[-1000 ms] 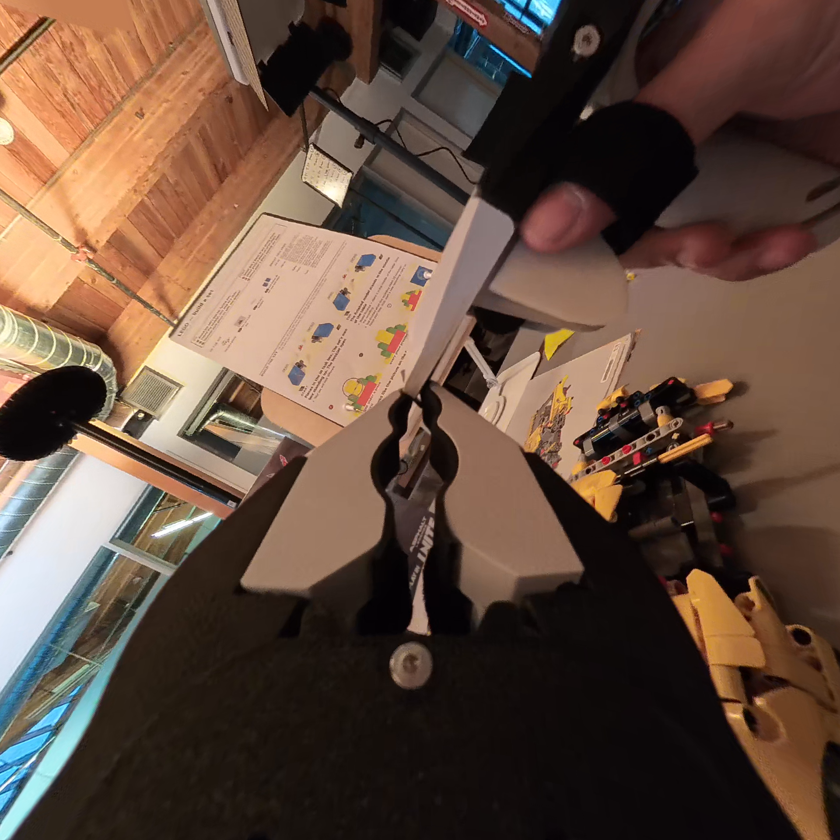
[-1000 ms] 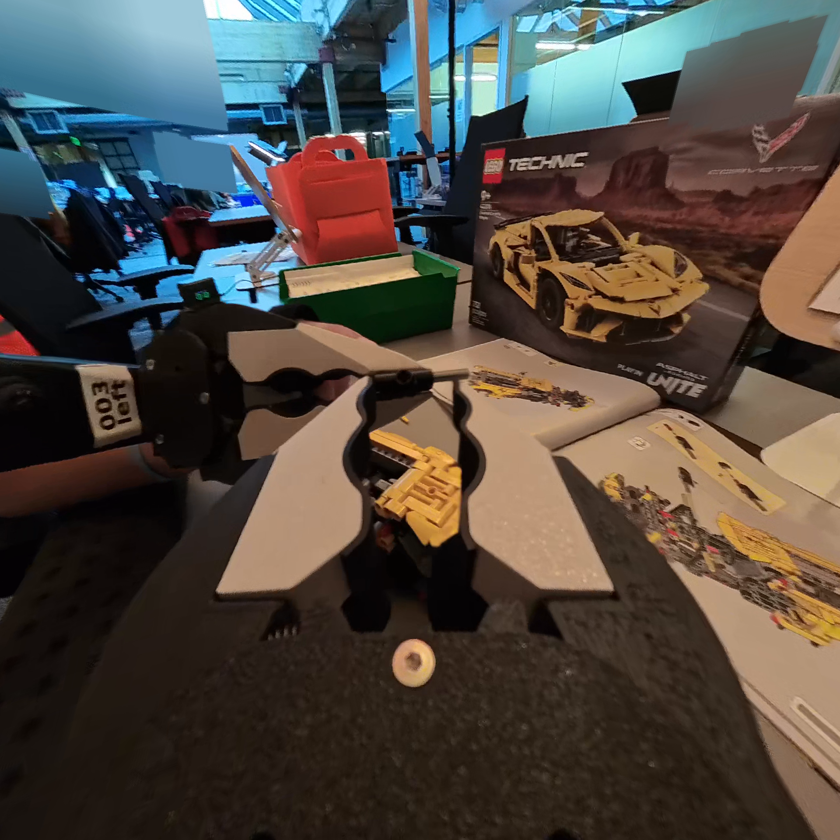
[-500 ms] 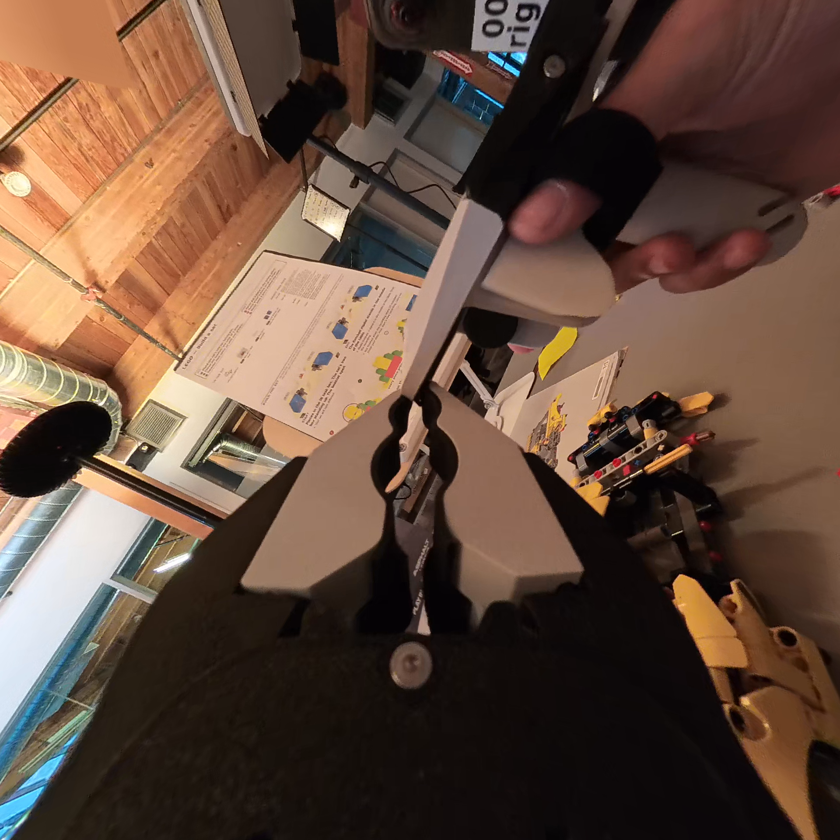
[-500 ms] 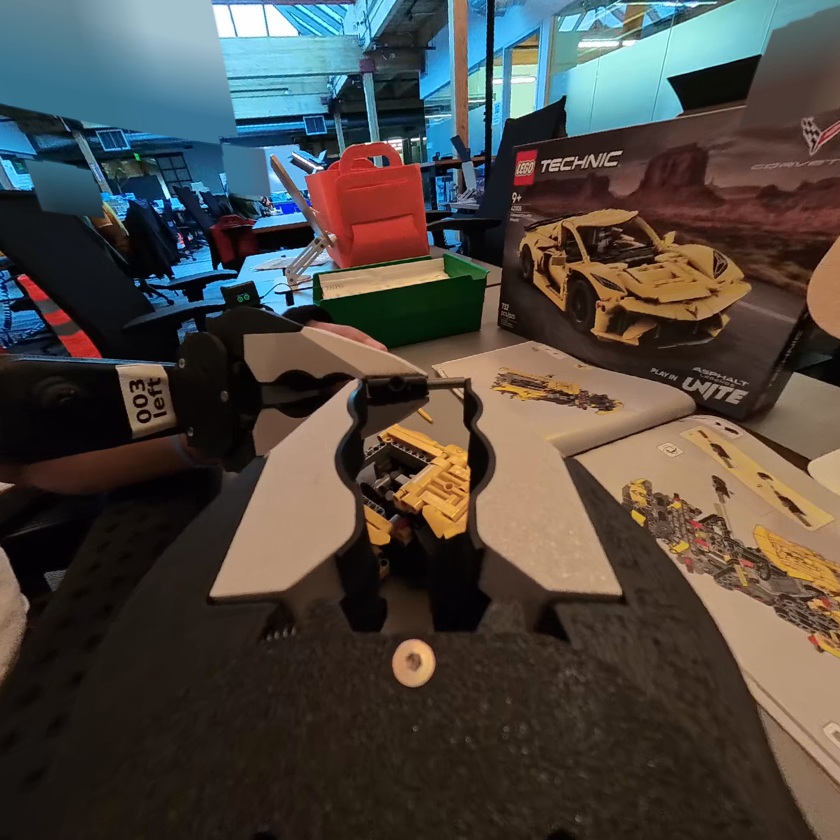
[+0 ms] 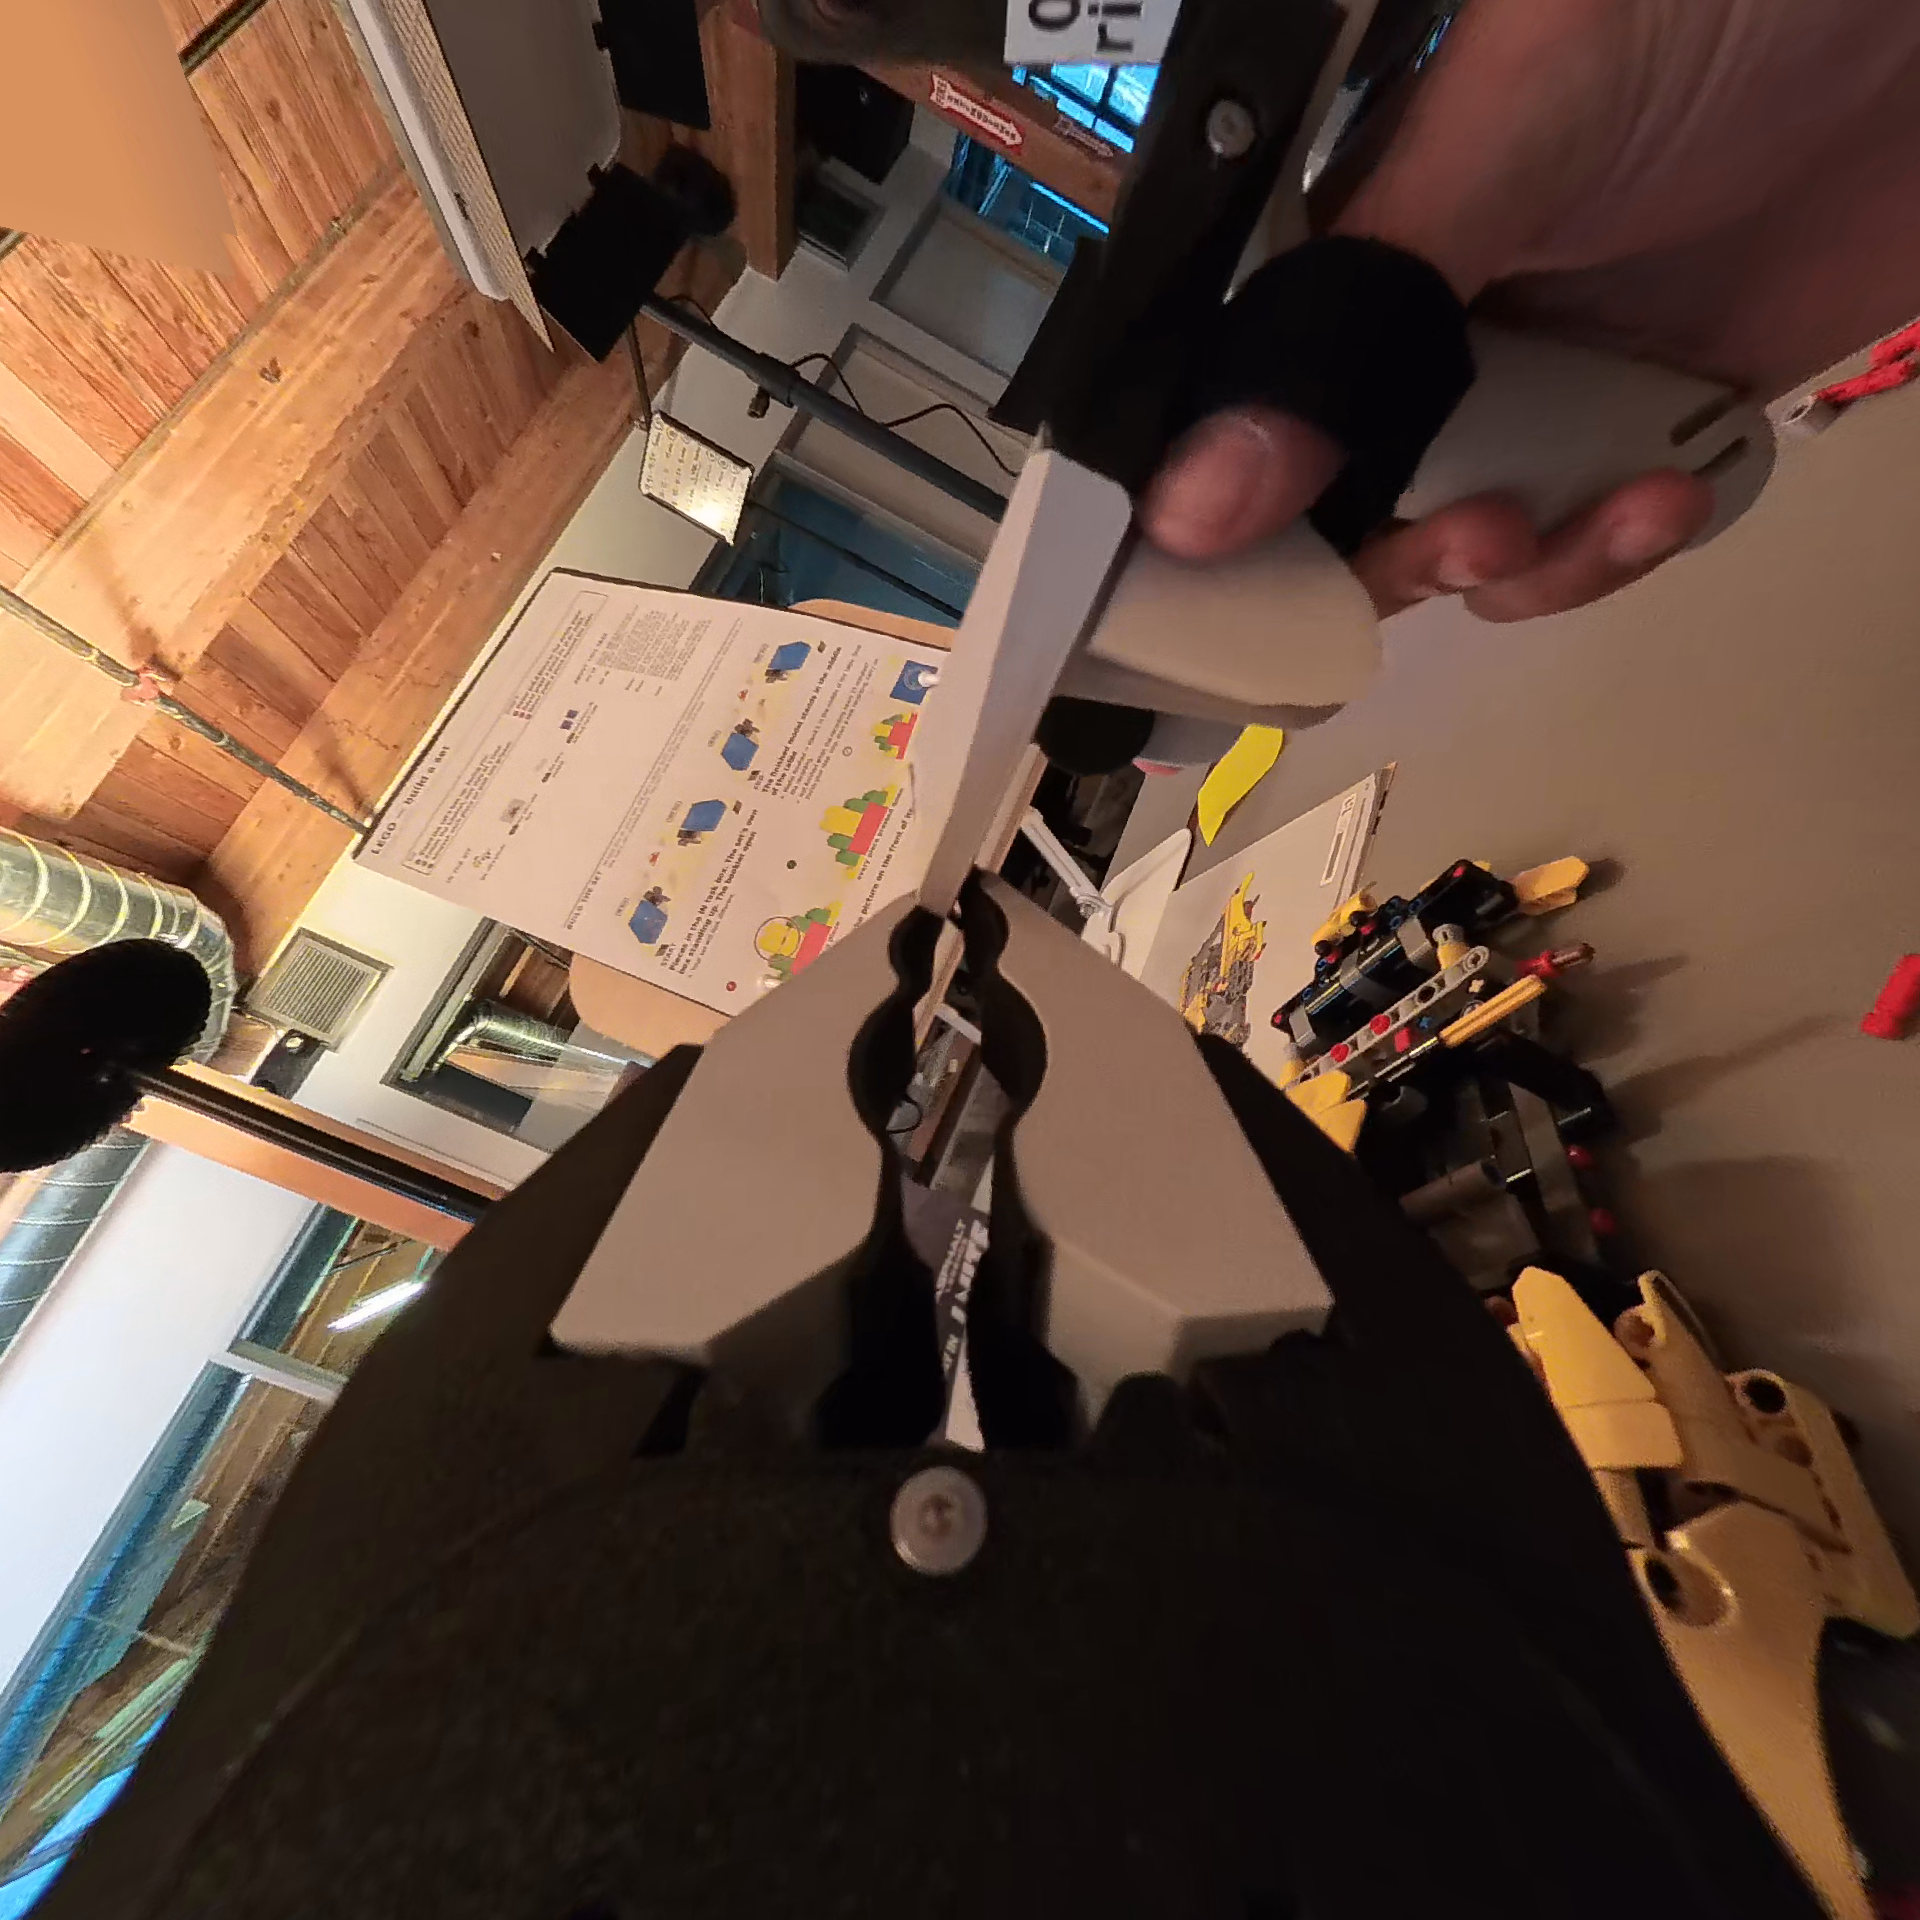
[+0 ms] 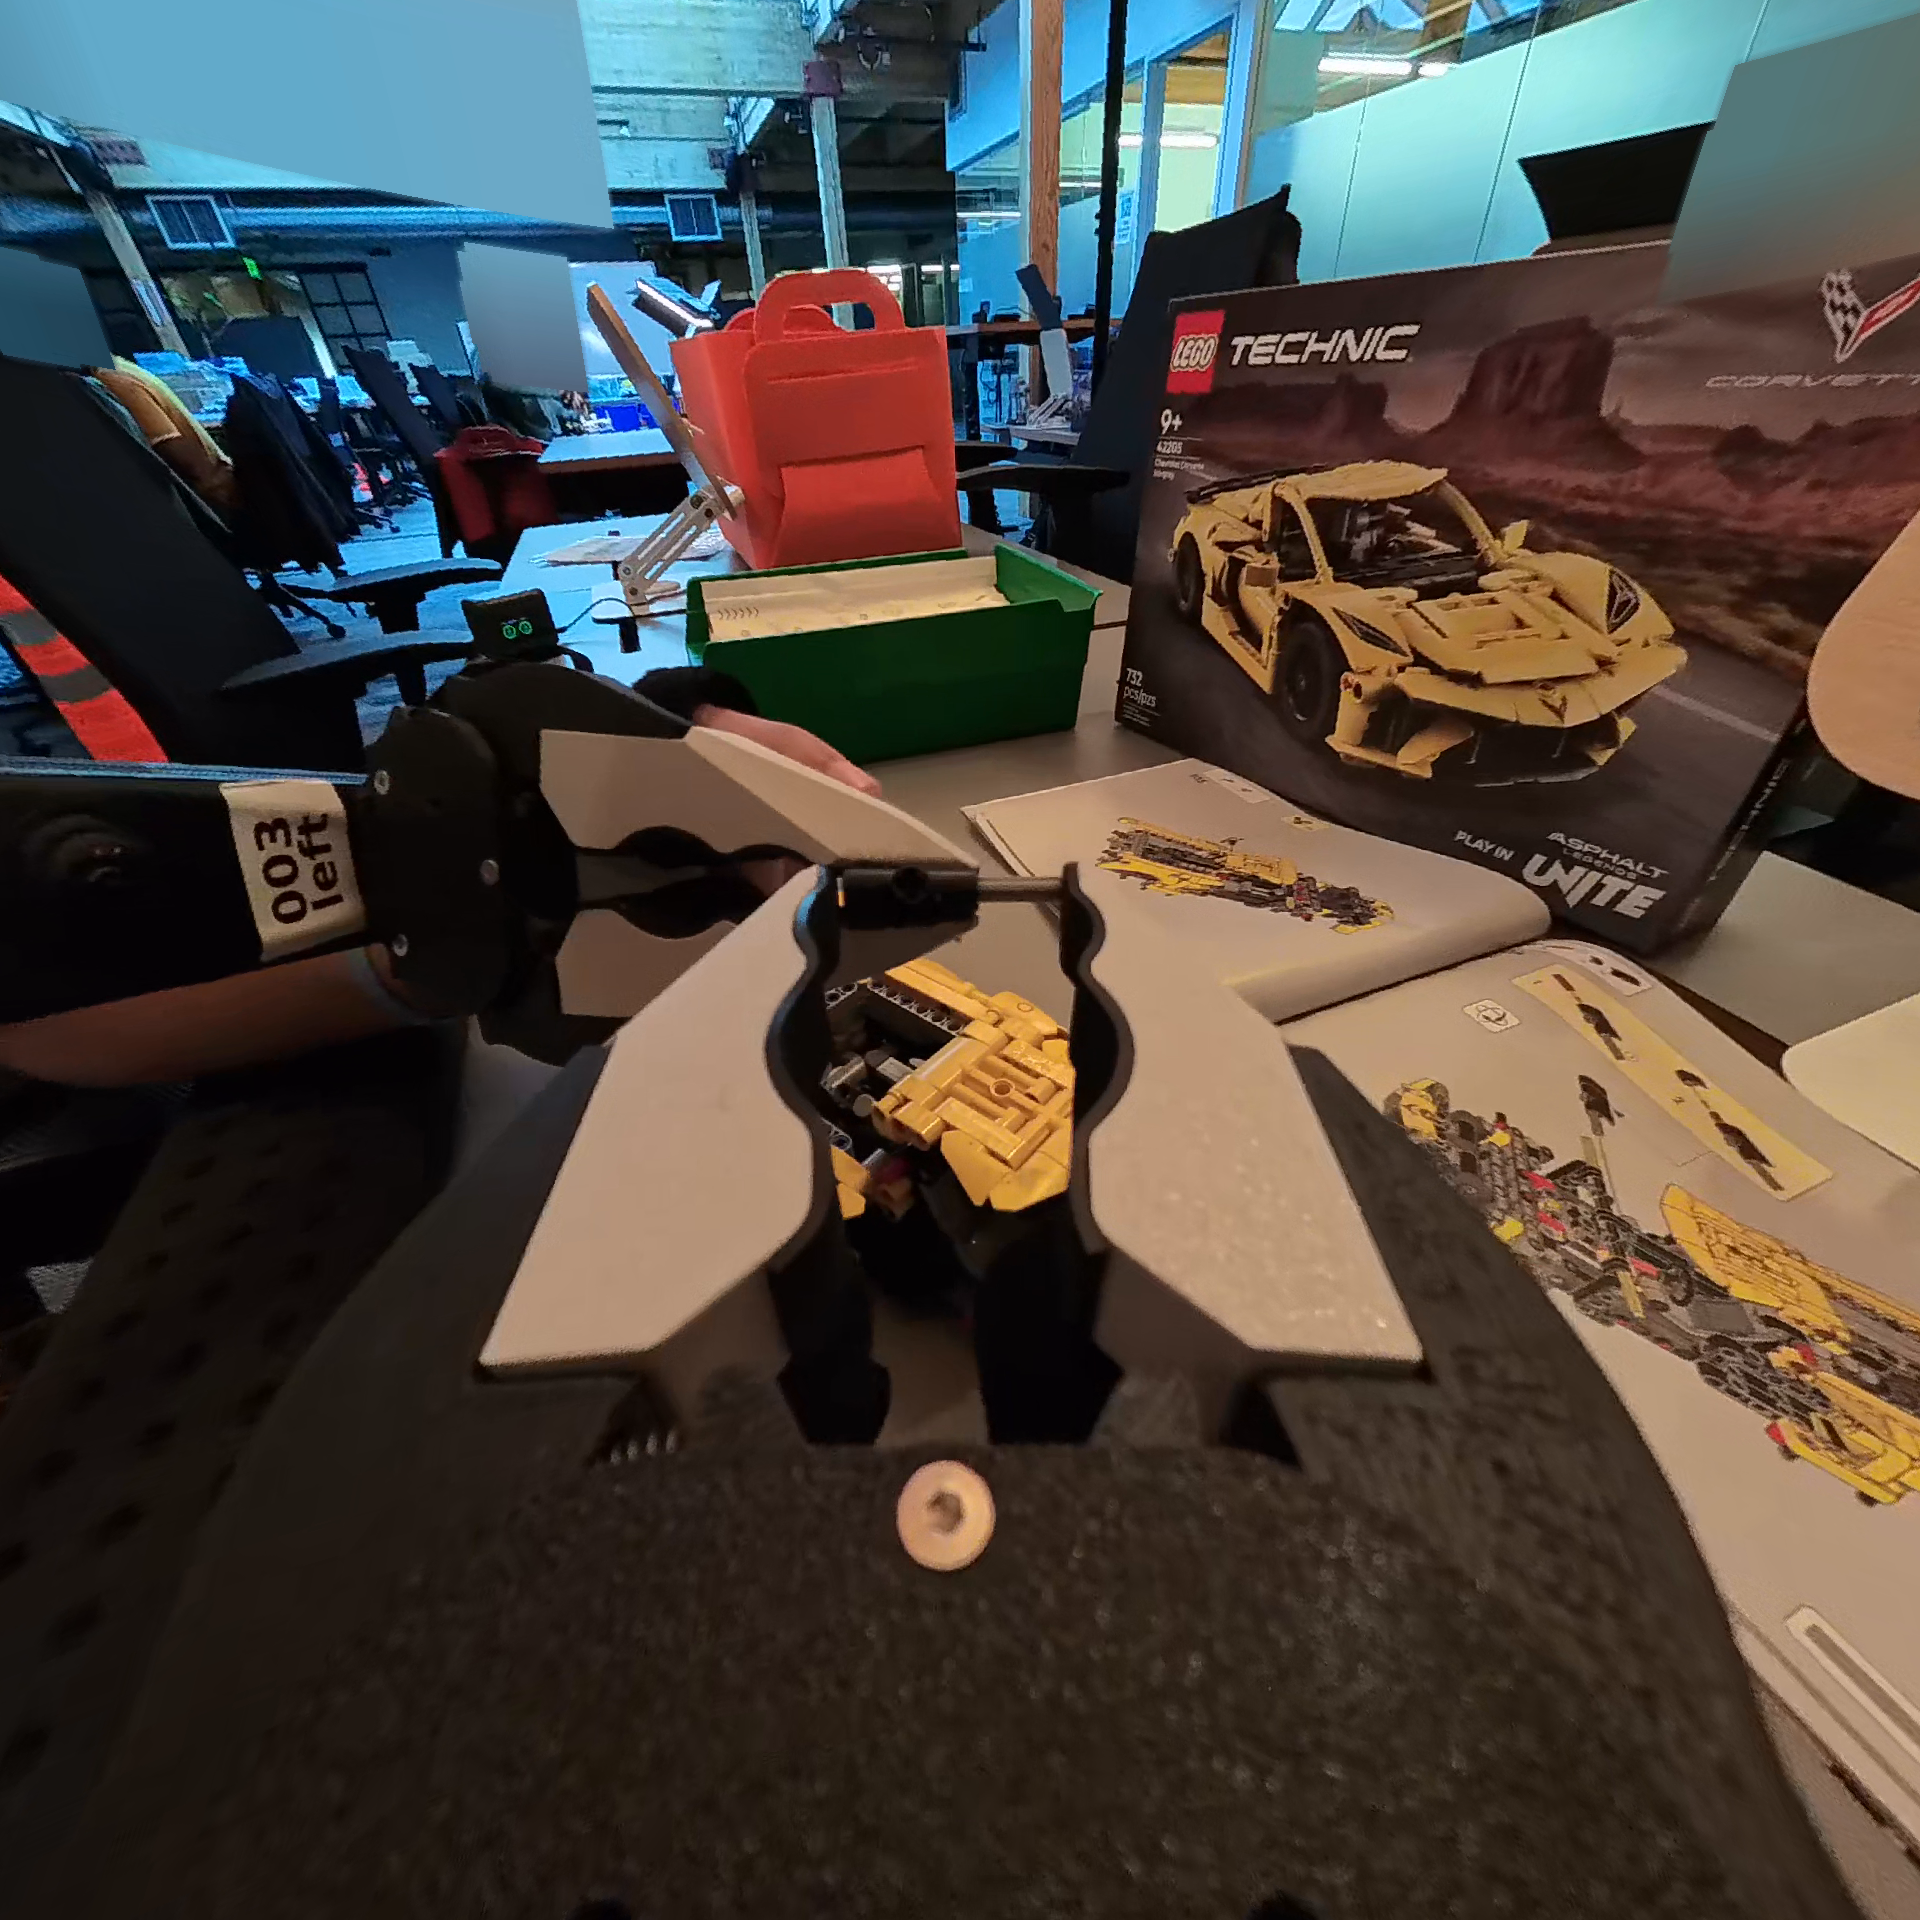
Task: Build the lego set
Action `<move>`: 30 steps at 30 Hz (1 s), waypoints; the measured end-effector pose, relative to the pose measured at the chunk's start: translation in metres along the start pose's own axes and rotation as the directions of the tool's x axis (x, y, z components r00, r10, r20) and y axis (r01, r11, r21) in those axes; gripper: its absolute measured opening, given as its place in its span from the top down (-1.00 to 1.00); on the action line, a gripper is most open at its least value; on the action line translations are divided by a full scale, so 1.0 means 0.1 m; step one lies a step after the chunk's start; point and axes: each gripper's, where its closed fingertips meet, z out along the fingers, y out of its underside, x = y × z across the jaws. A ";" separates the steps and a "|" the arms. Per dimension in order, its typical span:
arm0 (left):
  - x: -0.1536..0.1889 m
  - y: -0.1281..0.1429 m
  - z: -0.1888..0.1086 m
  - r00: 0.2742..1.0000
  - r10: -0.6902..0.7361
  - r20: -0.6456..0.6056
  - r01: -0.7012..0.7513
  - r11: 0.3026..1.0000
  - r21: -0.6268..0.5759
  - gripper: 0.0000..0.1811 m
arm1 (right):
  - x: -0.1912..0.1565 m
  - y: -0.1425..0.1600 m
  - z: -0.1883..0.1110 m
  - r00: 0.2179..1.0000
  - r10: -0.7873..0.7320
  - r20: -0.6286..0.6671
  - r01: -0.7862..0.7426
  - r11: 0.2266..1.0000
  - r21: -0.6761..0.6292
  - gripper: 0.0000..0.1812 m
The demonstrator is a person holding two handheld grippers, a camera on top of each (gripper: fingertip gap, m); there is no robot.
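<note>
Warm, orange-tinted indoor light in the left wrist view; cooler, bluish daylight from glazing in the right — both fairly dim. Soft shadows lie on the table [image 5: 1662, 790]. Wide-angle bending curves the edges, and near foreground surfaces blur slightly.

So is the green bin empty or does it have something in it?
Not empty: the green bin holds white sheets or bags up to its rim; what they are is unclear.

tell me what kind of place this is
Probably an open-plan office or lab workspace: rows of office chairs and desks behind, glass partitions, and a grey table with a green bin.
</note>
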 end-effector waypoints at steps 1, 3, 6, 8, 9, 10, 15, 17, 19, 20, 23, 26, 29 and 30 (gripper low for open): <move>0.01 0.00 0.00 1.000 -0.011 -0.012 0.011 1.000 0.001 0.97 | 0.01 0.01 -0.01 1.000 -0.015 -0.008 0.015 1.000 -0.011 0.56; 0.03 0.00 0.00 1.000 -0.001 -0.014 0.001 1.000 -0.001 0.97 | 0.01 0.03 -0.01 1.000 -0.024 -0.015 0.023 0.999 -0.031 0.56; 0.02 -0.01 0.00 1.000 -0.008 -0.007 0.008 1.000 -0.003 0.97 | 0.00 0.02 -0.02 1.000 -0.023 -0.019 0.022 0.999 -0.023 0.57; 0.01 -0.02 -0.01 1.000 -0.006 -0.005 0.006 1.000 -0.004 0.97 | -0.01 0.02 -0.02 0.999 -0.039 -0.021 0.038 0.999 -0.026 0.57; 0.01 -0.02 -0.01 1.000 0.001 -0.006 -0.001 1.000 -0.005 0.97 | -0.01 0.02 -0.02 0.999 -0.047 -0.022 0.046 0.999 -0.027 0.57; 0.02 -0.02 -0.01 1.000 0.006 -0.008 -0.006 1.000 -0.005 0.97 | -0.02 0.02 -0.03 0.998 -0.056 -0.025 0.055 0.998 -0.031 0.56; 0.00 -0.06 -0.02 1.000 0.003 -0.001 -0.003 1.000 -0.009 0.98 | -0.04 -0.01 -0.04 0.997 -0.078 -0.018 0.078 0.997 -0.021 0.57; 0.00 -0.06 -0.01 1.000 0.008 0.000 -0.008 1.000 -0.016 0.98 | -0.04 0.00 -0.05 0.997 -0.078 -0.023 0.078 0.997 -0.022 0.57; 0.00 -0.06 -0.02 1.000 0.007 -0.002 -0.007 1.000 -0.019 0.98 | -0.05 -0.01 -0.05 0.997 -0.077 -0.022 0.076 0.997 -0.017 0.57; 0.00 -0.06 -0.02 1.000 0.007 -0.001 -0.007 1.000 -0.021 0.98 | -0.05 -0.01 -0.05 0.997 -0.072 -0.027 0.072 0.997 -0.016 0.57; -0.02 0.00 0.02 0.993 -0.118 -0.019 0.118 0.993 -0.030 0.96 | 0.01 -0.03 -0.01 0.999 0.021 -0.032 -0.021 0.999 0.028 0.57; 0.03 0.05 0.05 0.981 -0.182 -0.065 0.180 0.983 -0.033 0.96 | 0.07 0.03 -0.01 0.993 0.120 -0.012 -0.120 0.993 0.020 0.57; 0.00 0.01 0.03 0.909 -0.395 -0.132 0.398 0.917 -0.006 0.95 | 0.06 -0.13 -0.15 0.975 0.195 0.109 -0.206 0.974 0.099 0.52; -0.02 -0.03 0.02 0.866 -0.472 -0.167 0.480 0.877 0.010 0.95 | 0.09 -0.14 -0.20 0.970 0.210 0.119 -0.222 0.970 0.097 0.54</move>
